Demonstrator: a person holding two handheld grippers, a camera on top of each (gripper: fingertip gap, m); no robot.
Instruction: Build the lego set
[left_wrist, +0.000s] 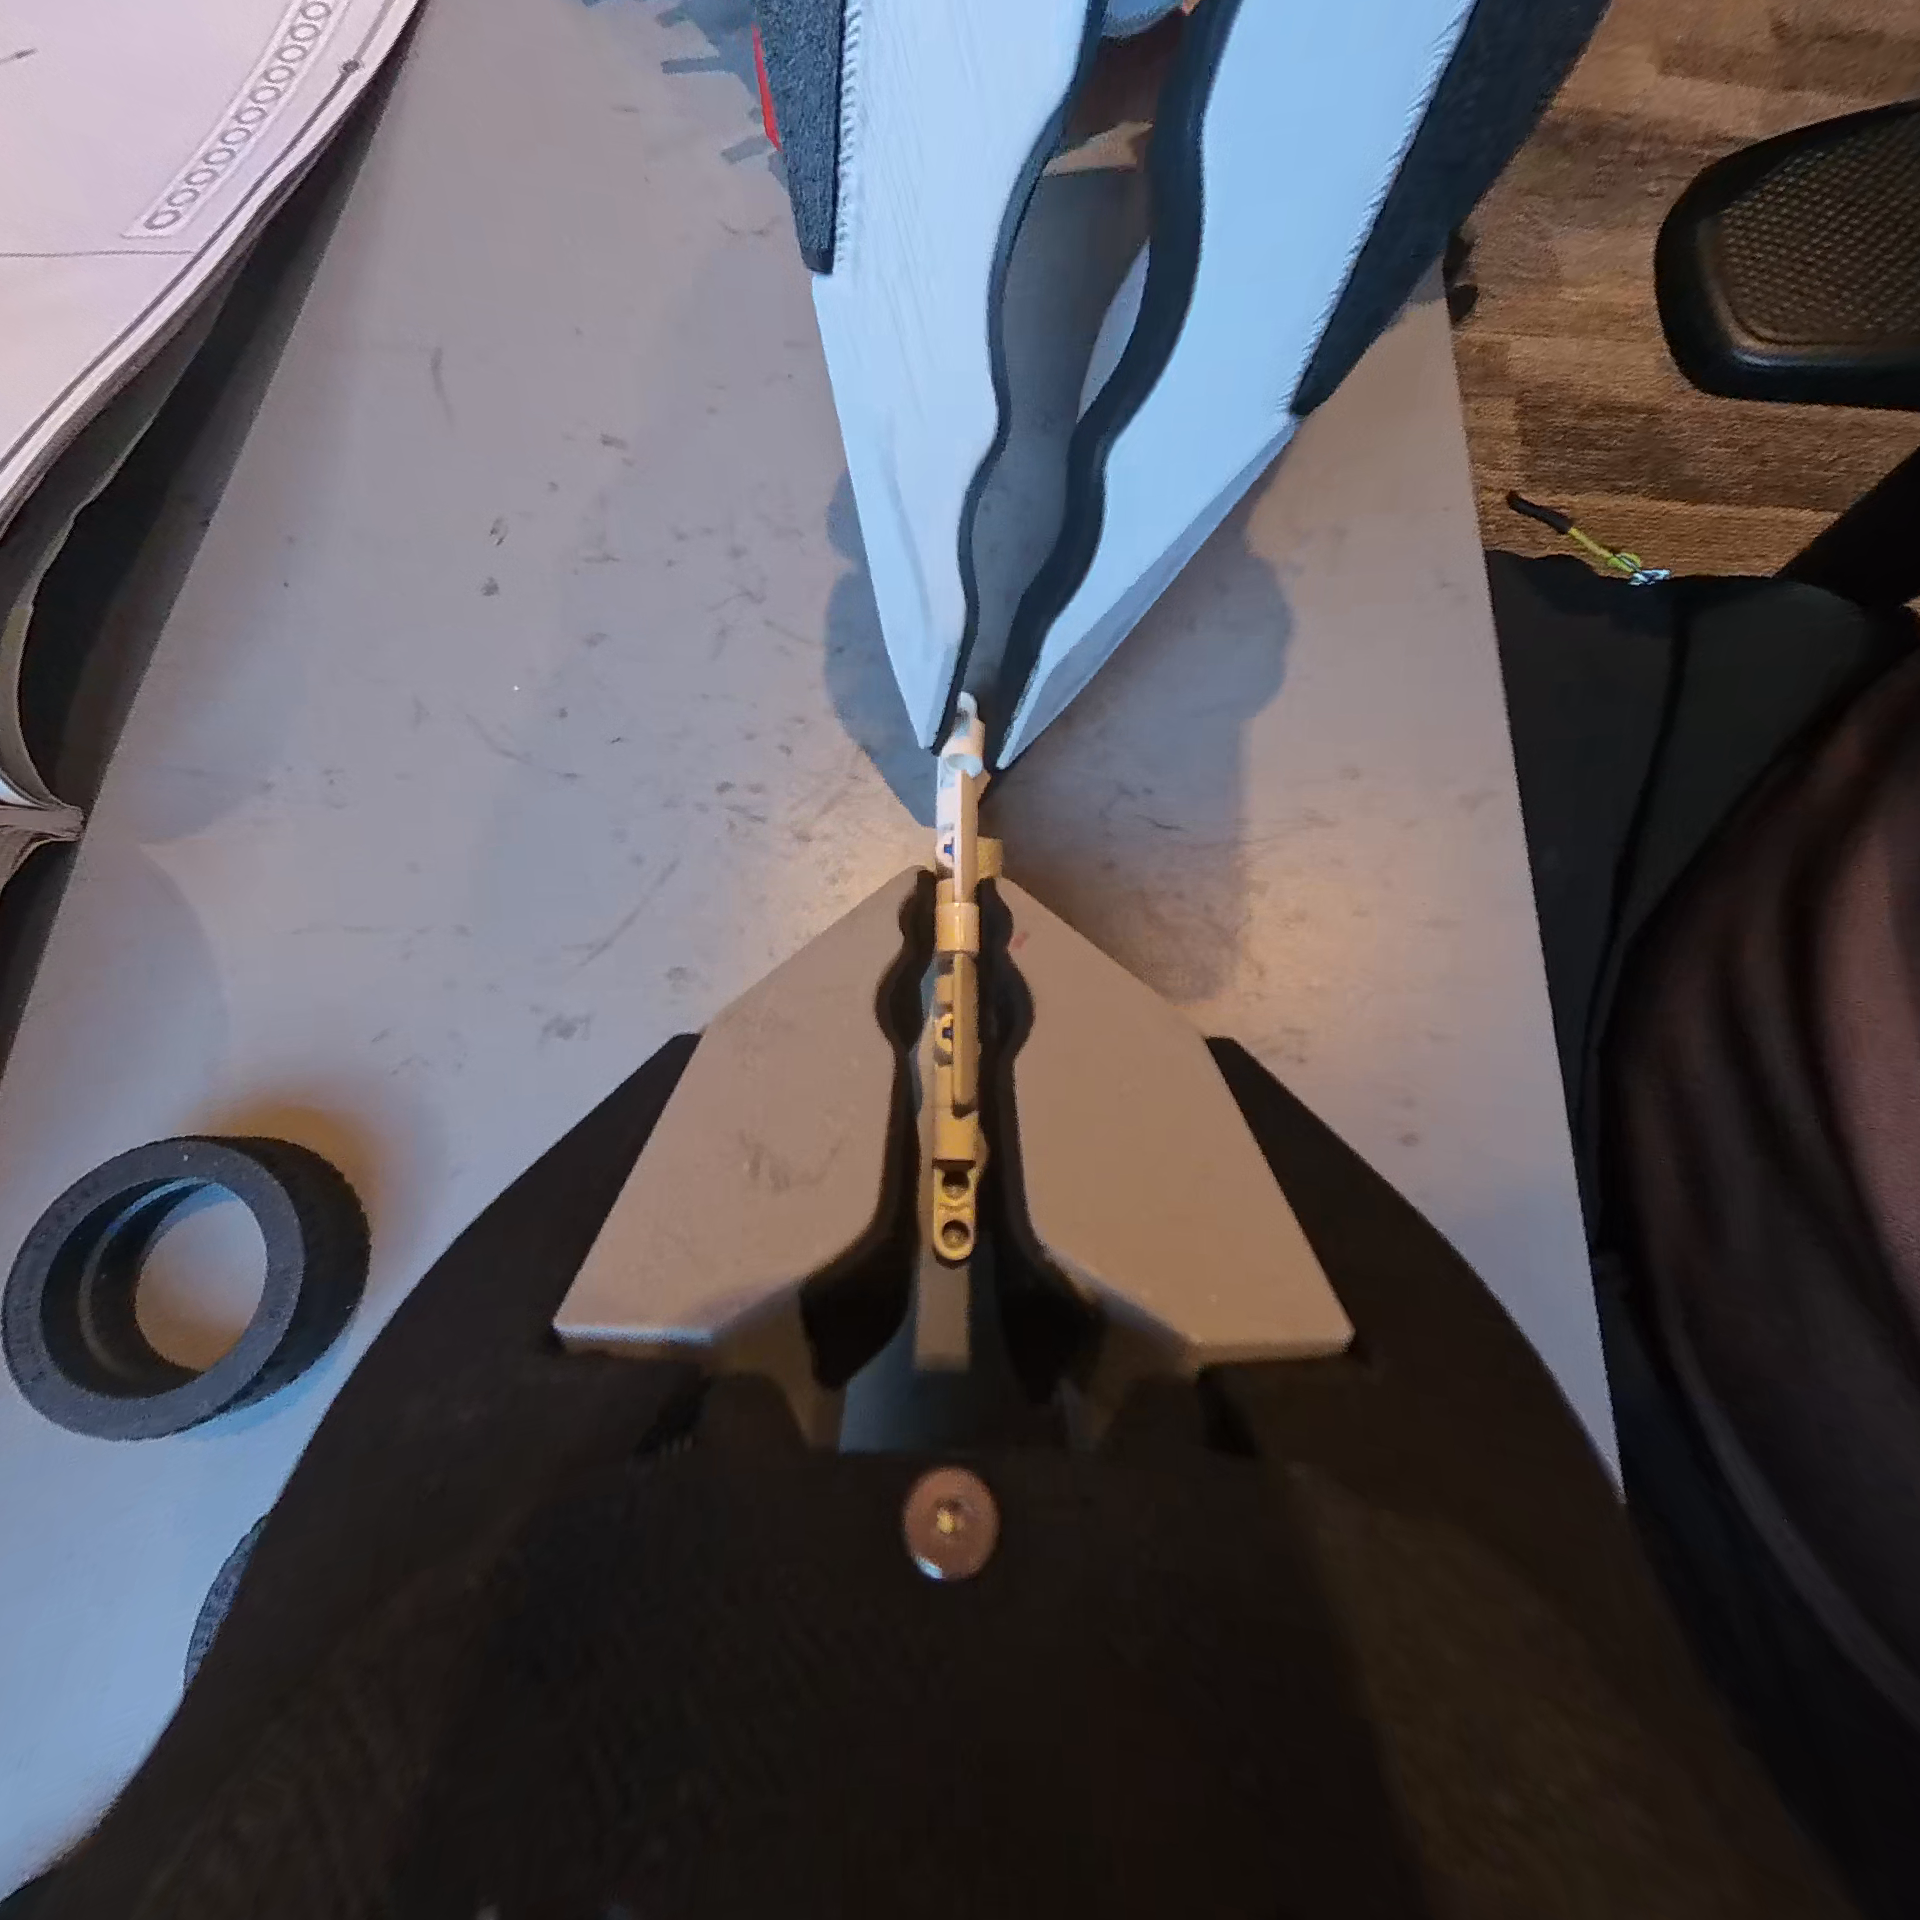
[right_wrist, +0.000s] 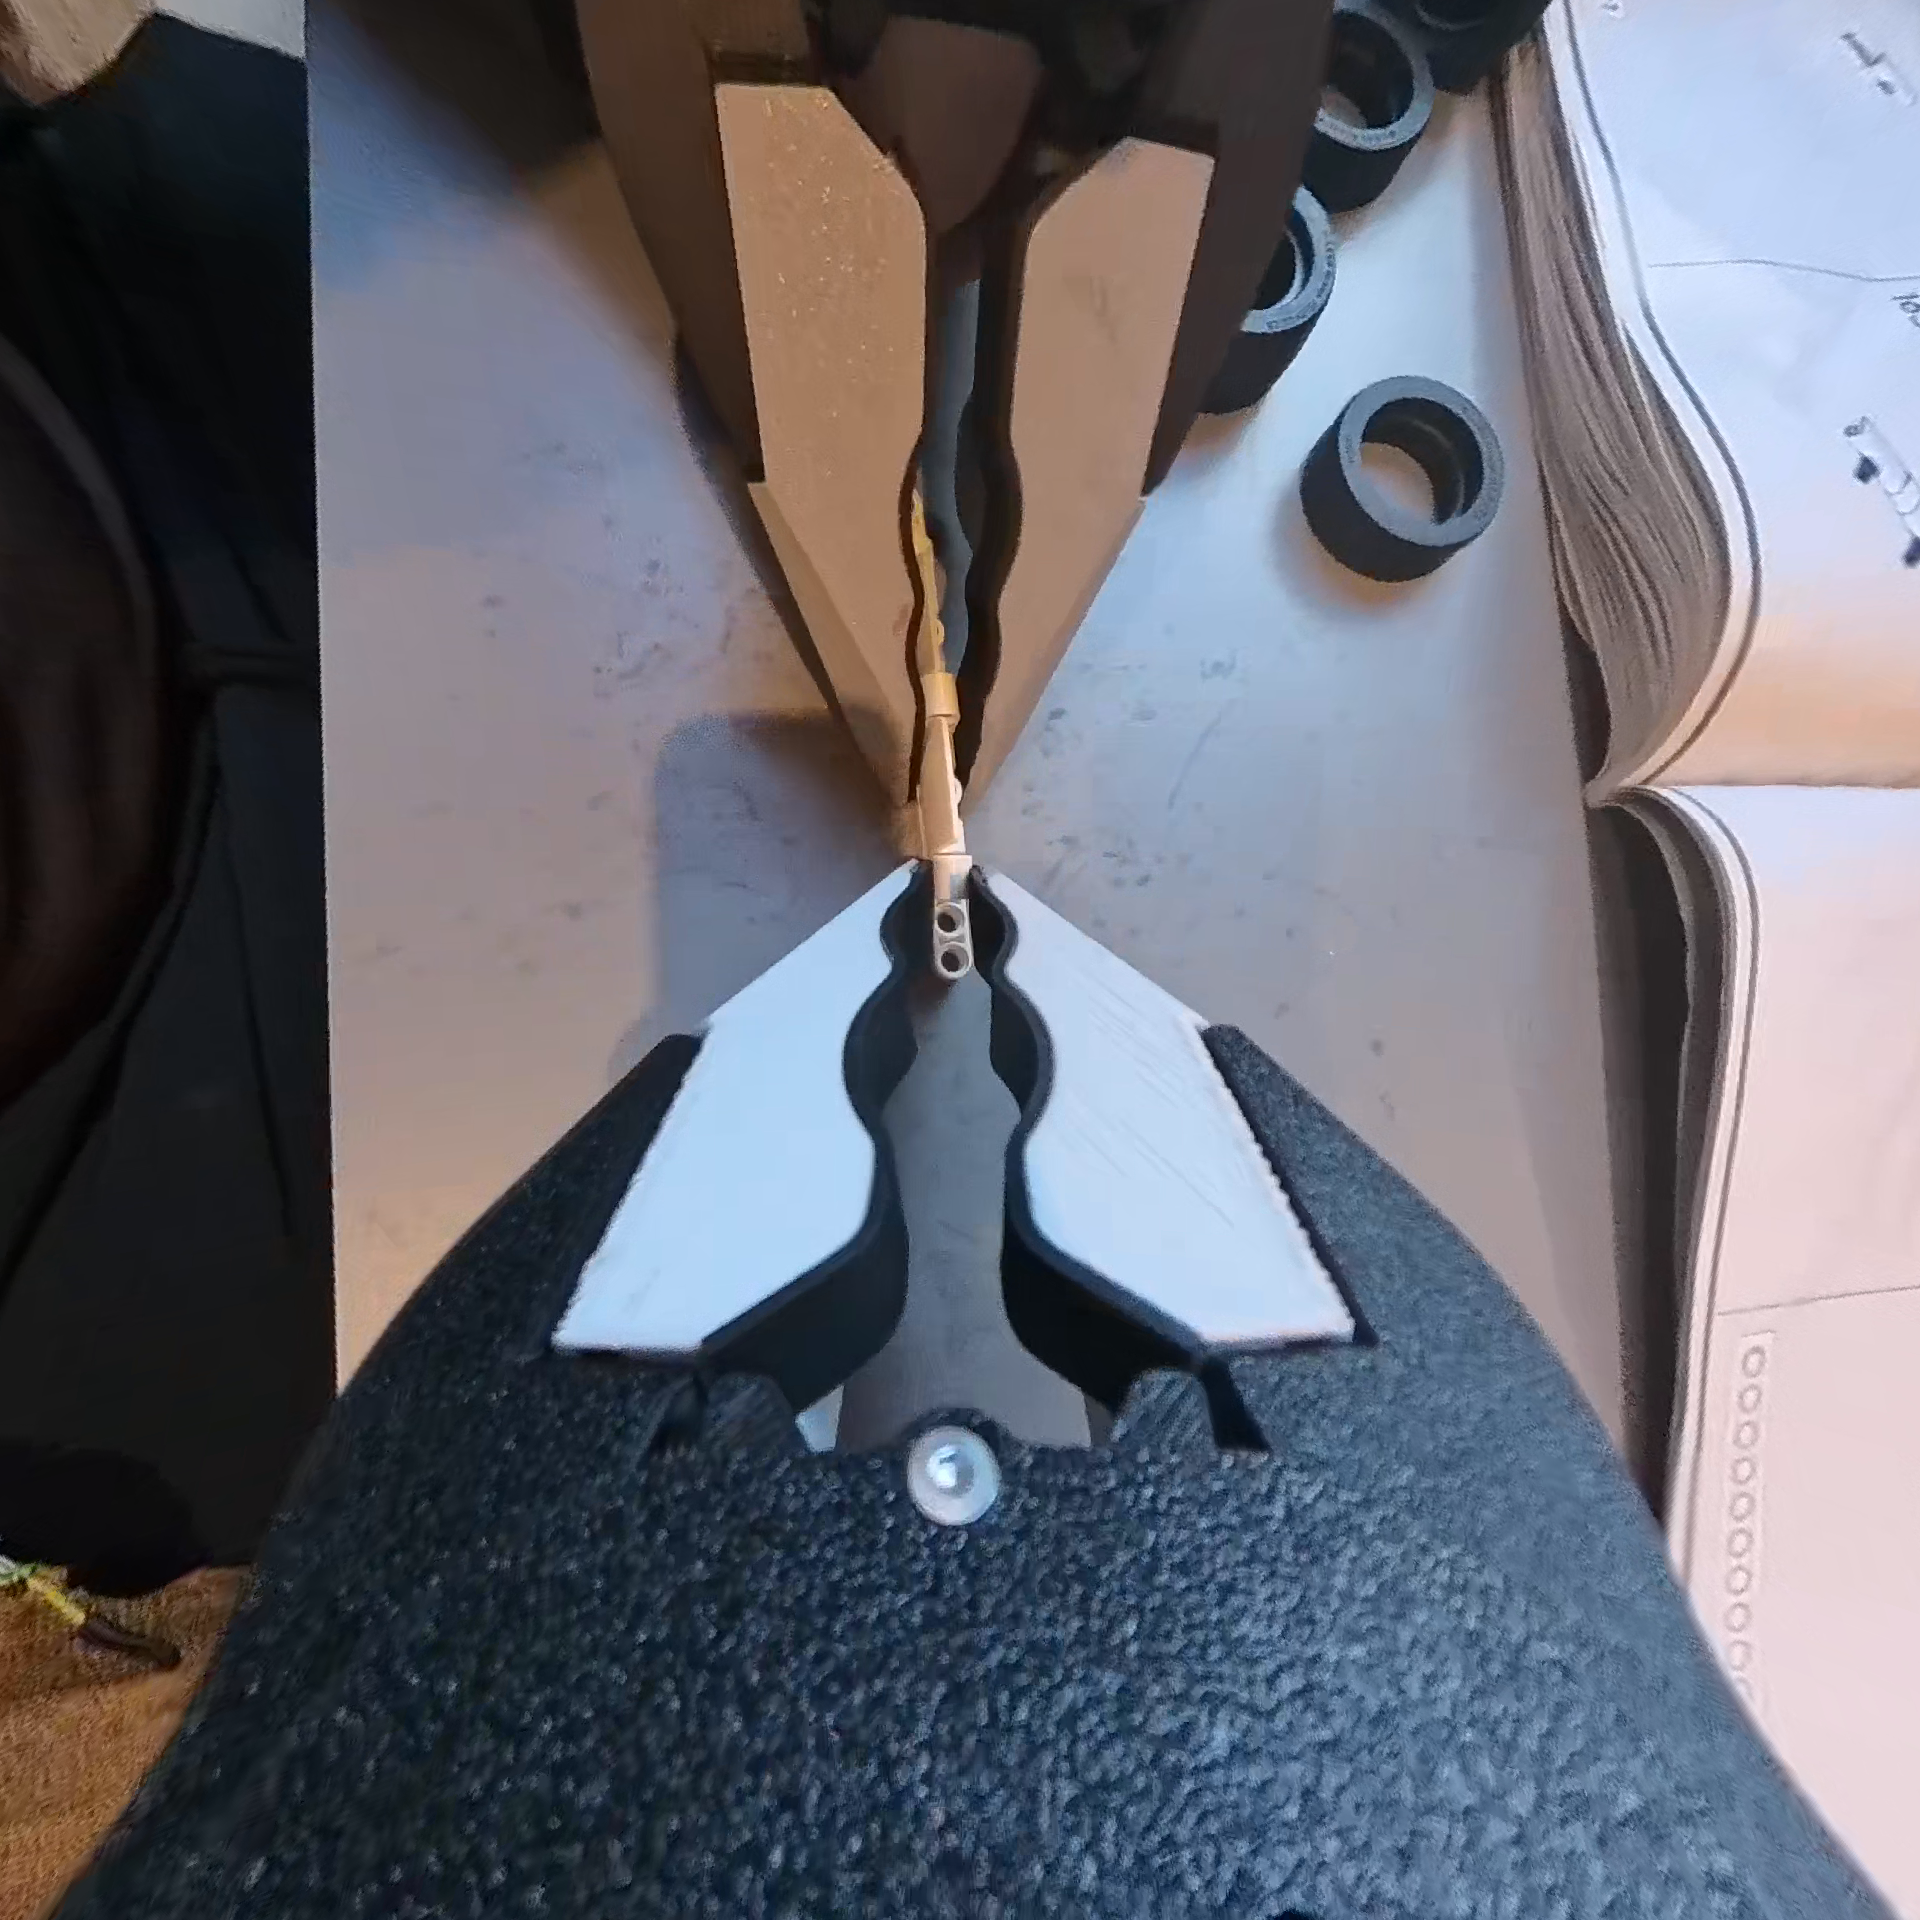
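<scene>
Left wrist view showed the left gripper (left_wrist: 958, 883) clamped narrow on a tan lego assembly (left_wrist: 956, 1091), a slim stack of pins and a short beam lying lengthwise between its fingers. Its far end stuck out past the fingertips. Facing it from the far side, the right gripper (left_wrist: 966, 748) pinched a small pale lego beam (left_wrist: 958, 790) at its very tips. The two pieces met in the narrow gap between the opposed grippers, above the grey table (left_wrist: 468, 623).

From the right wrist view, the pale beam (right_wrist: 951, 930) sat just inside the right gripper (right_wrist: 943, 868), two holes facing the camera, and the tan assembly (right_wrist: 940, 727) ran away from it into the left gripper (right_wrist: 940, 790).

The step in hand looked like pressing the pale beam onto the tan assembly. To do it well, both grips should stay firm and the push should run straight along the shared line, since any sideways lean would likely twist the thin tan stack or let the beam slip from the tips. Whether the joint was fully seated could not be told.

A black rubber tyre (left_wrist: 187, 1288) lay on the table at near left of the left wrist view, well apart from the work, and an open instruction booklet (left_wrist: 156, 208) lay at the far left.
</scene>
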